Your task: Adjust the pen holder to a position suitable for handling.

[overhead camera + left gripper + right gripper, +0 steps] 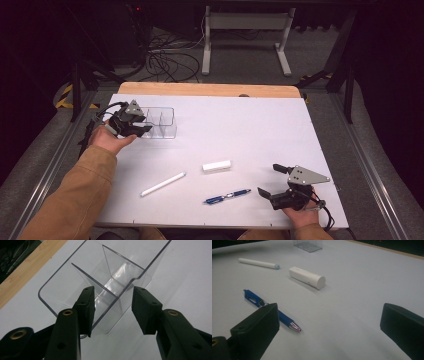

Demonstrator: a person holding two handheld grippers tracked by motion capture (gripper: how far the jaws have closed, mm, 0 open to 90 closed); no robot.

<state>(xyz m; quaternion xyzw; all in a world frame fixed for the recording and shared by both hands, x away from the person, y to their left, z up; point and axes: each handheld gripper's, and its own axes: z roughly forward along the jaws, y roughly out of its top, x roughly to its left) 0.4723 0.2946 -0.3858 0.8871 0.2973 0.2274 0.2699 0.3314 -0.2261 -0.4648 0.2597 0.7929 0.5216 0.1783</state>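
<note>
The left tool (141, 126), jaws open, straddles the near corner wall of the clear organiser (100, 290); the open right tool (266, 180) waits just right of the pen (227, 196).

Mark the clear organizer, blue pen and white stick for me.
clear organizer (82, 270), left gripper view, on a divider wall.
blue pen (283, 316), right gripper view, on its grip.
white stick (163, 184), high view, mid-shaft.

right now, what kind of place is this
Likely a lab or test workspace: a white table under a fixed camera, loose cables on the floor behind it, and a bare desk frame further back.
</note>
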